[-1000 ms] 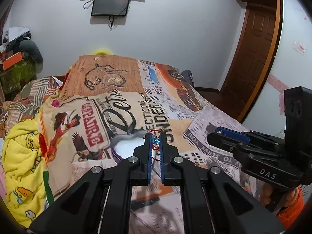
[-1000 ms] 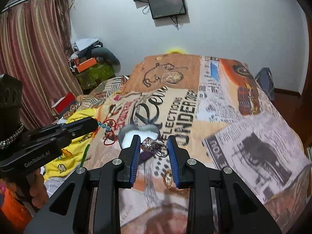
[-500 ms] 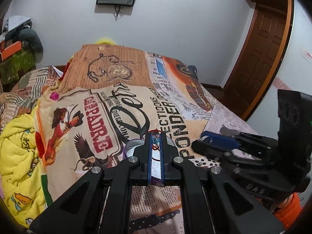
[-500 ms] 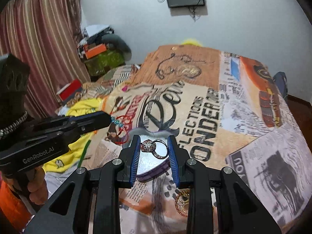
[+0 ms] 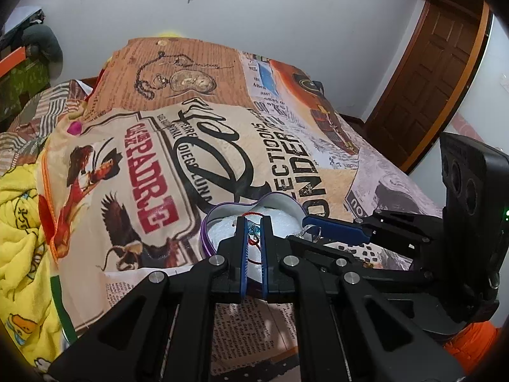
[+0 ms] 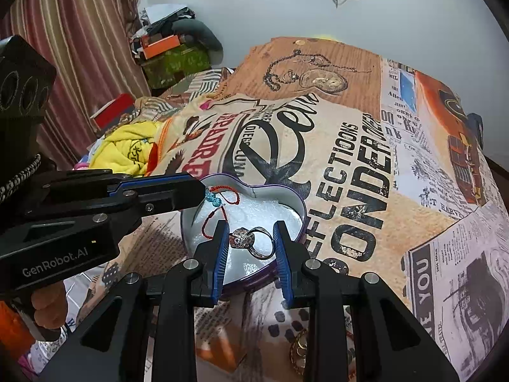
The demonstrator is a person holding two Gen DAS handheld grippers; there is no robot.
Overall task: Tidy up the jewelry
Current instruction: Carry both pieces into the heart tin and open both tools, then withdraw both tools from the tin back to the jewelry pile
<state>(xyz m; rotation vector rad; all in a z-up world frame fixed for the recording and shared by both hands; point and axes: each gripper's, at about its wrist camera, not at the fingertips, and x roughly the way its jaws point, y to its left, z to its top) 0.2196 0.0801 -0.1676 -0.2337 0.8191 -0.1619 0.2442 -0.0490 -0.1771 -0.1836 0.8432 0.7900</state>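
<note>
A heart-shaped purple tin (image 6: 303,219) with white padding sits on the printed bedspread; it also shows in the left wrist view (image 5: 206,222). My left gripper (image 5: 253,229) is shut on a red cord bracelet with blue beads (image 6: 219,195) and holds it over the tin's left side. My right gripper (image 6: 251,238) is shut on a silver ring with a stone (image 6: 251,242) and holds it just above the tin's padding. The ring shows in the left wrist view (image 5: 310,234) beside the right gripper's blue finger.
A gold ring (image 6: 299,348) lies on the bedspread in front of the tin. A yellow blanket (image 5: 19,222) is bunched at the left of the bed. A wooden door (image 5: 423,92) stands at the right. Curtains (image 6: 79,47) and piled clutter (image 6: 171,47) are at the far left.
Both grippers have moved forward and down over the heart-shaped tin, each keeping its piece. The bracelet and the ring now hang inside the tin's outline.
</note>
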